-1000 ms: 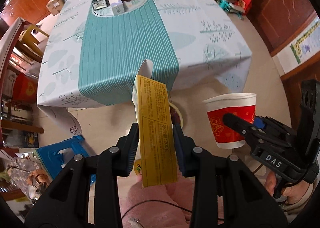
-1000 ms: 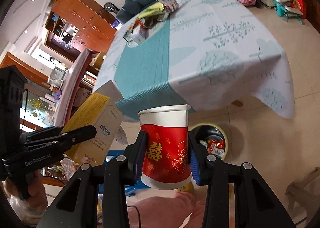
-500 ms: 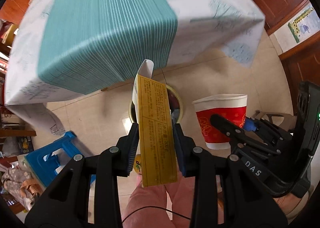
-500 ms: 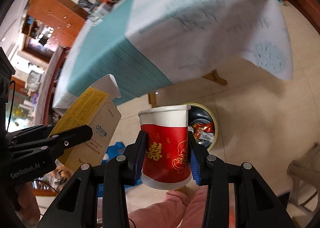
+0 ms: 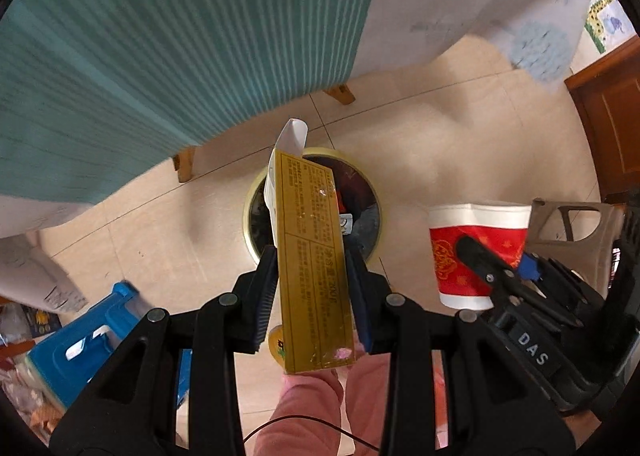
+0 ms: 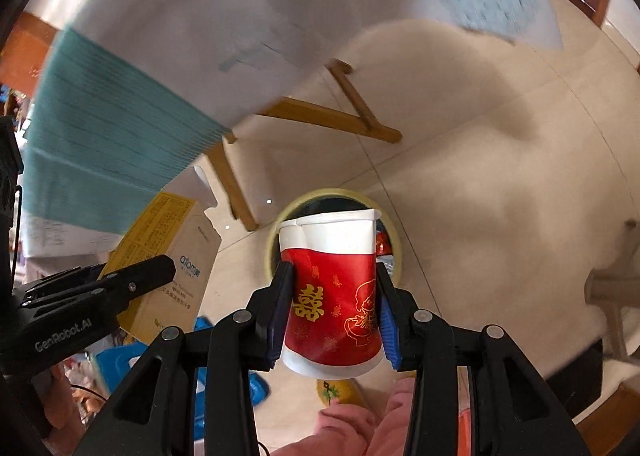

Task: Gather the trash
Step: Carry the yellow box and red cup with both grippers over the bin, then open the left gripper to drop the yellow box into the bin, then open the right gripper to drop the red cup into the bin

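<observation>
Both grippers have been lowered from table height toward the floor, the left gripper (image 5: 312, 288) pinching a yellow carton (image 5: 310, 256) and the right gripper (image 6: 334, 308) a red paper cup (image 6: 334, 296) above the trash bin (image 5: 250, 211), over whose mouth each should be centred before release.

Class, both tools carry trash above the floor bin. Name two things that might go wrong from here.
1. The yellow carton in the left tool is long against the bin mouth; released tilted, it may catch the rim.
2. The paper cup, already dented in the right tool, could crush further or stick to a pad.
</observation>
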{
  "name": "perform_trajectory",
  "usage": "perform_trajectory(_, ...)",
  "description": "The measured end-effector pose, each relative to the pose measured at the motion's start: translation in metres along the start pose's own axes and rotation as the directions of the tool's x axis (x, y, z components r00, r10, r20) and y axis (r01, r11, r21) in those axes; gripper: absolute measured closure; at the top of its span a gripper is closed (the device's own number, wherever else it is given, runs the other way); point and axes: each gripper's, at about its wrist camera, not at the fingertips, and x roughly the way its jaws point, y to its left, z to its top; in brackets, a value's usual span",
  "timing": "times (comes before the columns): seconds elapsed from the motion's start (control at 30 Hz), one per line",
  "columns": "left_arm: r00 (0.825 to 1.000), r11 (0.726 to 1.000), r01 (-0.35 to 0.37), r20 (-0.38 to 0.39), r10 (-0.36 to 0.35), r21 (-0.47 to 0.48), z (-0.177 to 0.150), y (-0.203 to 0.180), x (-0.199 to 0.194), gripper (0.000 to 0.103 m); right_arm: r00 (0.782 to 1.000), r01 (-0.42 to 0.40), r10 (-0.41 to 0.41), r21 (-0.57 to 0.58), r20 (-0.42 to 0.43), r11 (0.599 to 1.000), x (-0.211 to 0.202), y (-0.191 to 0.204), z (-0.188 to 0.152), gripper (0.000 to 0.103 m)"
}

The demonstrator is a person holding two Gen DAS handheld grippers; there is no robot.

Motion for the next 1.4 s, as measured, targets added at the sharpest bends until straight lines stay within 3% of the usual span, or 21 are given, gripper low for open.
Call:
perform_trajectory(0.23,1.0,1.0,0.0,-0.024,0.0,0.003,0.009,-0.007,0.066,0.072,0.999,0.034,-0.033,0.042,-0.022,0.999,0.054,-0.028,-0.014,0.064)
perform_trajectory(0.43,1.0,0.999,-0.022,-0.015,0.023,0.028,0.014,-0.023,0.098,0.069,0.999,0.049,-0.048,0.05,-0.023,0.998,0.08,-0.034,-0.018,0.064)
perform_trajectory(0.63,0.999,0.999,-0.04,-0.028,0.041,0.014,0.012,-0.019,0.115,0.06,0.999,0.042,-0.041,0.056,-0.014,0.998,0.088,-0.041,-0.018,0.064)
perform_trajectory(0.67,0.999,0.999,-0.045,-0.027,0.045,0.008,0.012,-0.018,0.117,0.05,0.999,0.04,-0.039,0.056,-0.013,0.998,0.089,-0.04,-0.018,0.064)
perform_trajectory(0.73,0.998,0.999,-0.051,-0.022,0.051,-0.002,0.008,-0.013,0.118,0.031,0.999,0.035,-0.035,0.054,-0.009,0.998,0.091,-0.043,-0.018,0.064)
perform_trajectory(0.77,0.998,0.998,-0.055,-0.018,0.054,-0.01,0.007,-0.01,0.118,0.028,0.999,0.032,-0.032,0.052,-0.008,0.998,0.092,-0.041,-0.018,0.064)
perform_trajectory(1.07,0.992,0.989,-0.107,0.053,0.112,-0.099,-0.008,0.015,0.098,0.028,1.0,0.007,-0.007,-0.002,0.003,1.0,0.107,-0.025,-0.009,0.064)
perform_trajectory(1.4,0.982,0.963,-0.148,0.08,0.169,-0.224,-0.023,0.051,0.08,0.028,1.0,-0.021,0.022,-0.1,0.012,0.995,0.108,0.011,0.005,0.061)
